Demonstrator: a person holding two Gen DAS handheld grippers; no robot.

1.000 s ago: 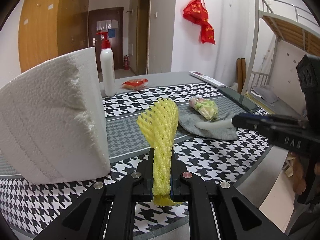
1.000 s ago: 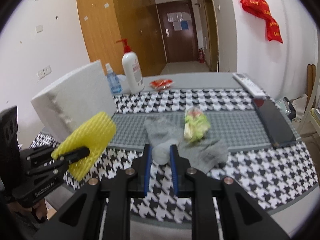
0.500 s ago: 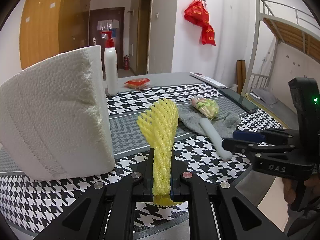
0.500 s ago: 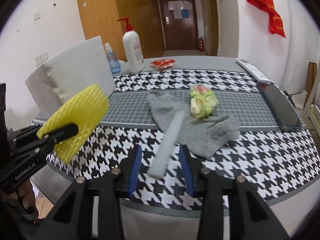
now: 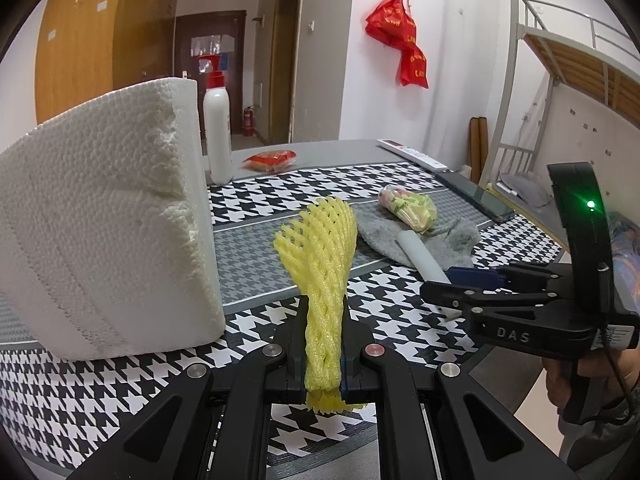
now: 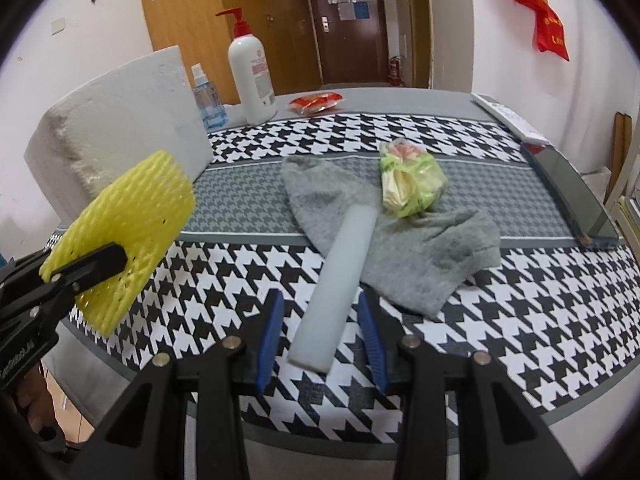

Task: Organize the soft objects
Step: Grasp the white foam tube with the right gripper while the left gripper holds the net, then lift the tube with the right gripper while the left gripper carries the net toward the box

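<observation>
Foam stick [image 6: 340,280] flat, pointing away toward sock [image 6: 420,256]; right tool [image 6: 322,332] parted, clear; left tool [image 5: 323,354] clamps net [image 5: 320,248].

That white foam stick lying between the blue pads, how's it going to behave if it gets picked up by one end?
The white foam stick looks like light packing foam, so probably easy to lift. It lies straight with one end on the grey sock, so it likely holds its shape, perhaps drooping slightly. Being round, it may roll on the tablecloth if nudged.

Both wrist views sit low at the near tabletop [image 5: 120,380] edge, facing the far door [image 6: 344,20]. Shared: sock [image 6: 420,256], foam block [image 5: 100,220].
</observation>
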